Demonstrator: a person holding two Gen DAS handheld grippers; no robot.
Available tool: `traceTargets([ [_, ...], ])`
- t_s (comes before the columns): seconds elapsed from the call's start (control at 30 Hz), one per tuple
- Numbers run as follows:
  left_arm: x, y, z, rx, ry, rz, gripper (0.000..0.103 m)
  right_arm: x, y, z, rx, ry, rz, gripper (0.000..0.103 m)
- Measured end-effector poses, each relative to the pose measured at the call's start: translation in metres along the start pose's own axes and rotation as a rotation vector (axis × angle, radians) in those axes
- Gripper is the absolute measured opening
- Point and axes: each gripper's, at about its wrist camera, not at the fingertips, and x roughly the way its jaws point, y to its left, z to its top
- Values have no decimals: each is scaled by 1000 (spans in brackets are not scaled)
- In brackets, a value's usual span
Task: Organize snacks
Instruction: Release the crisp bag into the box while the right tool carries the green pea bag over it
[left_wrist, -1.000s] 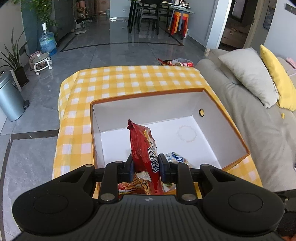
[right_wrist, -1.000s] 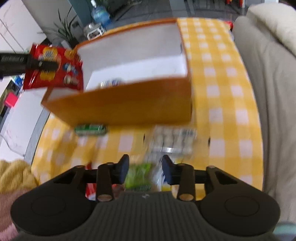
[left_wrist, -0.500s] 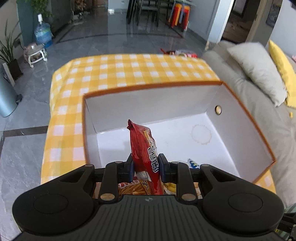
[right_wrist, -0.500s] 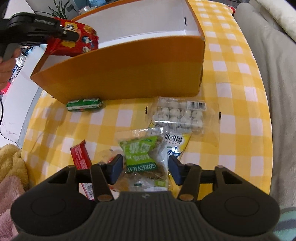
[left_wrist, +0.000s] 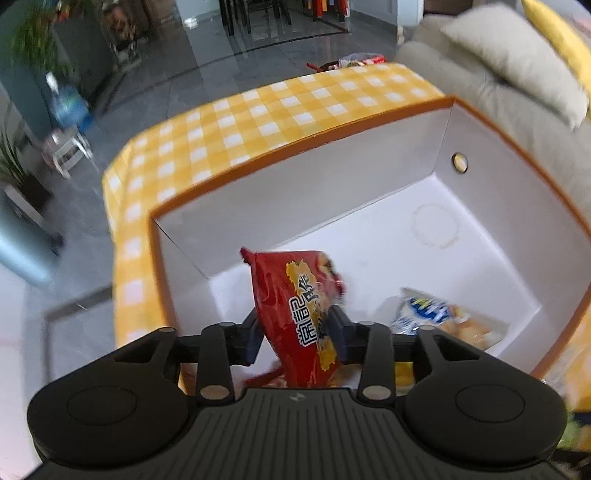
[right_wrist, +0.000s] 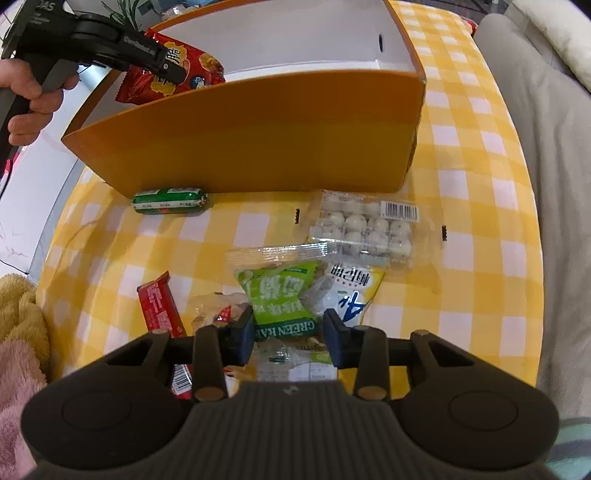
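Dropping time for the red chip bag (left_wrist: 295, 306). Look at the left gripper (left_wrist: 295, 339): jaws just opened and spread apart, with the bag loose between them and tipping toward 2 o'clock. Not pinched now. Hanging right over the orange box (left_wrist: 295, 192), near its 7 o'clock corner, with a blue-and-white snack bag (left_wrist: 432, 314) lying inside at 4 o'clock.

To do it well: keep the jaws wide, hold still until the bag falls clear, then lift straight up so no pad snags the crinkly top. Try not to bump the near wall of the box.

Over at the right gripper (right_wrist: 290, 341): jaws just closing in, with the green bag (right_wrist: 280, 299) between them. A small gap at the 3 o'clock pad, so not squeezing yet, by the look of it. Pinch softly near the bottom seam, and take care not to grab the yellow-and-white bag (right_wrist: 351, 291) tucked under it at 2 o'clock.

More to tidy on the yellow checked cloth (right_wrist: 461, 177): a green sausage roll (right_wrist: 168, 197) at 11 o'clock right by the box wall, a clear pack of white balls (right_wrist: 365, 229) at 1 o'clock, a red bar (right_wrist: 159, 310) at 9 o'clock. Soft cloth, so watch for wrinkles.

Around the table, from the left camera: a grey sofa (left_wrist: 498, 122) with a pale pillow (left_wrist: 517, 70) at 2 o'clock, shiny grey floor (left_wrist: 221, 66) at 12, a water bottle (left_wrist: 68, 105) at 10, a grey bin (left_wrist: 18, 240) at 9.
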Motion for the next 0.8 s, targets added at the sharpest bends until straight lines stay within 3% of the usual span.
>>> traceTargets([
  [0.23,-11,-28,-5,252,-44,246,61,-21,4,8,-16,-47,2,36],
  [0.33,-15,-35,-6,306,-61,298,61,-35,5,16,-22,-84,0,36],
  [0.63,-59,-16,-2,136,-98,199,63,-82,5,61,-47,-220,4,36],
  [0.8,-79,-9,-5,104,-134,194,63,-91,13,94,-79,-265,1,36],
])
